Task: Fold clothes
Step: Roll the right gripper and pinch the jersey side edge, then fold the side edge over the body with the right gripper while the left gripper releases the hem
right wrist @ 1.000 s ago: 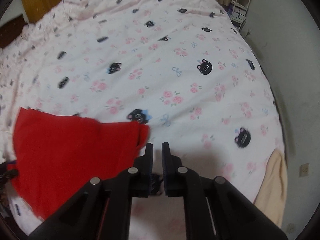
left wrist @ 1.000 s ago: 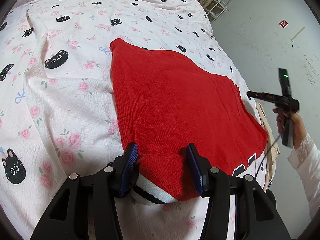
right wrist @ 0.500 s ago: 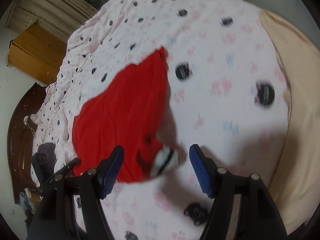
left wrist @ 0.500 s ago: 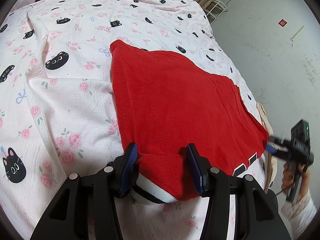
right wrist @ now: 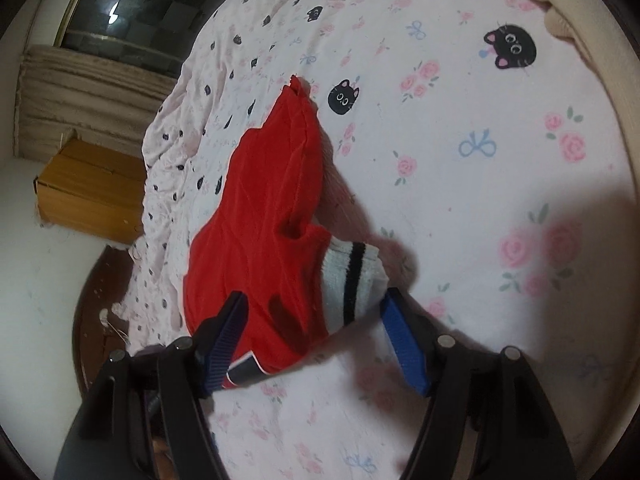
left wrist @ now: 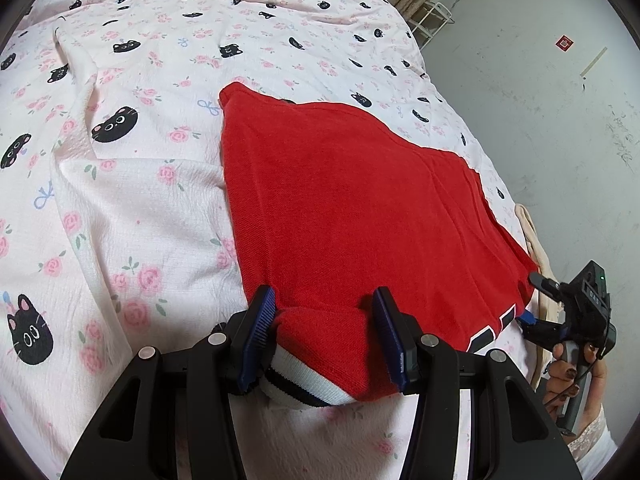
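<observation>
Showing a red sweater [left wrist: 360,216] spread flat on a bed whose sheet [left wrist: 132,208] is pale pink, printed with black cat faces, roses and blue bows.

Left wrist view, left to right: the bare sheet; then the sweater, lying near the bed's right edge with its near hem toward the camera. The left gripper [left wrist: 326,332] sits at the sweater's near left corner. Its blue-padded jaws stand partly apart, with a bunched red sleeve end and its white cuff [left wrist: 304,384] with a black stripe between them; both pads lie against the bunched fabric. White lettering [left wrist: 492,328] shows on the sweater's near right part. At the far right, beside the sweater's right corner, a hand [left wrist: 568,376] holds the right gripper's handle; a cream mattress edge [left wrist: 532,236] and a grey wall lie beyond.

Right wrist view, left to right: a curtain, a wooden cabinet [right wrist: 88,188] and a dark wooden bed end; then the sweater, seen along its length. The right gripper [right wrist: 316,324] has just been opening its jaws, which now stand wide. Between them lie the red fabric and the second striped cuff [right wrist: 352,276]; the left pad is at the red cloth and the right pad just beside the cuff, neither visibly pressing. To the right stretches open sheet.
</observation>
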The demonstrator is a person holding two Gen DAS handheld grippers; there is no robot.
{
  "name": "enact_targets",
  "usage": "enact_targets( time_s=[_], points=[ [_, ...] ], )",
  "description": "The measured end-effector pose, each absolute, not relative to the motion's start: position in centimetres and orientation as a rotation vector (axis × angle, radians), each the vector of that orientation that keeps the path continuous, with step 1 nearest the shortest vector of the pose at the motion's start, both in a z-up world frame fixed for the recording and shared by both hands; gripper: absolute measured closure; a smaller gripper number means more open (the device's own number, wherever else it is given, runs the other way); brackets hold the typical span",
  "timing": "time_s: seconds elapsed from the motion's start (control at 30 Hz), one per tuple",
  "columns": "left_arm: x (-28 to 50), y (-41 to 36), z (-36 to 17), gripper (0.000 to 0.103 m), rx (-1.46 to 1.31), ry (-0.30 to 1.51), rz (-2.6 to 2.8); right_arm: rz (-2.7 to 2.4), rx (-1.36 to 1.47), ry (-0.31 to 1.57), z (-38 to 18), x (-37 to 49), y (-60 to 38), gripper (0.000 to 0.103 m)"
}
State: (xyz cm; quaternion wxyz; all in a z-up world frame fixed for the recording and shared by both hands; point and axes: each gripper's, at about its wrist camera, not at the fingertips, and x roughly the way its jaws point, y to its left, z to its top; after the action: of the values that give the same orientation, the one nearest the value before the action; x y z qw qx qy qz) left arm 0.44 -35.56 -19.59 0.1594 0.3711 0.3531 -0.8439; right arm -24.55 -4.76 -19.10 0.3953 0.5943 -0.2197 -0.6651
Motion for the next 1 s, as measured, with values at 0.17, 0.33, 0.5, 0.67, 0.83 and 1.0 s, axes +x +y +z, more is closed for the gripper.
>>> enact_targets(
  time_s=[0.17, 0.33, 0.5, 0.67, 0.83, 1.0],
  points=[
    [0.5, -35.6, -19.6, 0.058, 1.058, 1.012, -2.414, -1.707, 1.502, -0.653, -20.0, -25.1, -4.8, 0.033],
    [0.6, -35.6, -19.6, 0.058, 1.056, 1.022, -2.414, -1.741, 1.508, -0.670, -20.3, -25.5, -4.6, 0.071],
    [0.7, -35.7, -19.5, 0.058, 1.055, 1.032, -2.411, -1.767, 1.469, -0.638, -18.9, -25.5, -4.7, 0.076],
    [0.7, -35.5, -19.1, 0.058, 1.052, 1.021, -2.404, -1.846, 1.358, -0.510, -15.2, -24.8, -6.2, 0.080],
    [1.2, -35.0, -18.0, 0.058, 1.032, 1.000, -2.404, -1.915, 1.246, -0.337, -11.3, -23.7, -8.2, 0.080],
    [2.9, -35.6, -16.8, 0.058, 0.974, 1.039, -2.384, -1.954, 1.135, -0.117, -8.2, -21.6, -11.8, 0.081]
  ],
)
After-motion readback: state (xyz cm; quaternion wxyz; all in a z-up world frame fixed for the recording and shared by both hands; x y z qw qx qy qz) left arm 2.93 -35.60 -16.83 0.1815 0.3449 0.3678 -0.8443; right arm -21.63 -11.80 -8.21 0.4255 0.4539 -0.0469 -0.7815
